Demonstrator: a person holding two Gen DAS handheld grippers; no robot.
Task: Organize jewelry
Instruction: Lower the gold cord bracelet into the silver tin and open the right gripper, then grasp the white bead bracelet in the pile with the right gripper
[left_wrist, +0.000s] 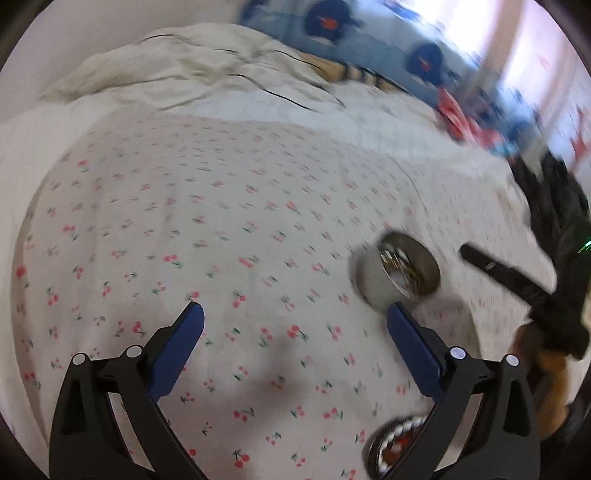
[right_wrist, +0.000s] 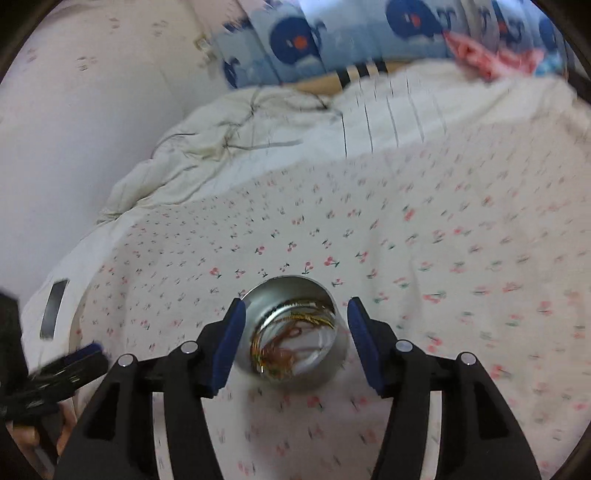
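Right wrist view looks down on a bed covered with a white sheet (right_wrist: 424, 236) printed with small red cherries. A round metal bowl (right_wrist: 295, 332) stands on this sheet, and inside it lies a tangle of thin gold and reddish chains (right_wrist: 291, 336). The right tool (right_wrist: 295, 314) hangs over the bowl with its two blue pads on either side of the rim – the jaws stand partly apart and they hold nothing; the pads do not touch the metal. At the far left edge of this view a part of the left tool is visible, dark and blurred.

In the left wrist view, the left tool (left_wrist: 295, 314) stands wide open above bare sheet (left_wrist: 184, 221), with nothing between its blue fingers (left_wrist: 184, 339). The same bowl (left_wrist: 397, 273) is just beyond its right finger, and some gold pieces (left_wrist: 400, 266) shine inside. Near the bottom edge, partly hidden behind the right finger, lies a dark round piece with white beads around it (left_wrist: 391, 443) – I cannot tell exactly what it is. On the right side a gloved hand holds the right tool (left_wrist: 495, 269), whose one dark finger points toward the bowl.

Behind the sheet a crumpled cream blanket (left_wrist: 184, 70) is piled, and beyond it a blue patterned fabric (right_wrist: 332, 33).
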